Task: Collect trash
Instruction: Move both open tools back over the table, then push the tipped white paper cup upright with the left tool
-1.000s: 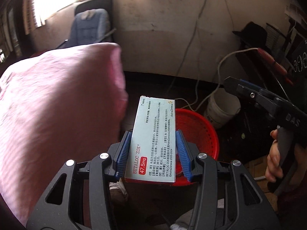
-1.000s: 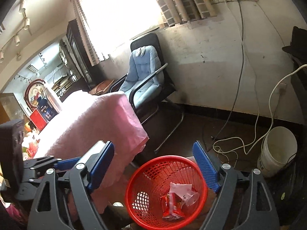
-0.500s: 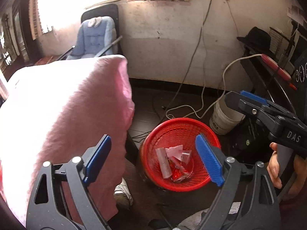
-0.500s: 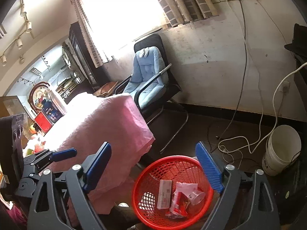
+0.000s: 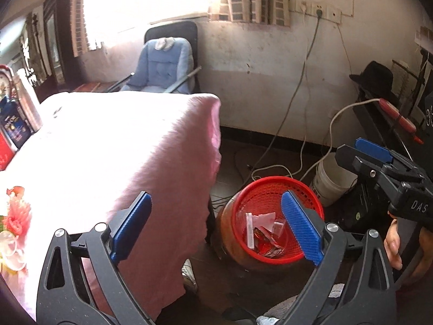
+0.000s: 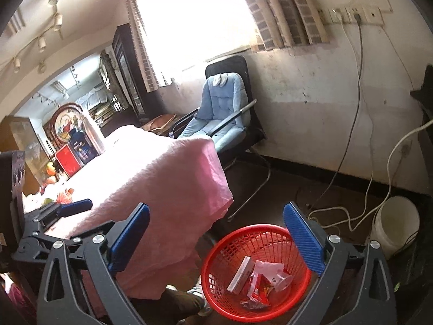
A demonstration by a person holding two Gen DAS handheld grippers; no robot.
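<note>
A red mesh basket [image 5: 273,189] [image 6: 224,246] stands on the dark floor beside the table. Inside lie a pale medicine box [image 5: 249,230] [image 6: 240,275], red wrappers [image 6: 257,287] and clear plastic scraps. My left gripper [image 5: 216,227] hangs above the table corner and the basket, jaws opening wide with nothing between them. My right gripper [image 6: 217,239] is above the basket too, jaws still opening, nothing held. The left wrist view shows the right gripper [image 5: 379,159] at the right, held by a hand [image 5: 392,246]. The left gripper [image 6: 62,208] shows at the left of the right wrist view.
A pink cloth [image 5: 121,162] [image 6: 162,184] covers the table and drapes over its corner. A blue padded chair [image 5: 162,65] stands by the wall. A white bucket [image 5: 330,184] and loose cables [image 6: 338,214] lie near the basket. Boxes [image 6: 78,151] and flowers [image 5: 16,211] sit on the table's far side.
The left gripper let go of the medicine box, which now lies in the basket. Both grippers opened wider and rose, so more of the table shows.
</note>
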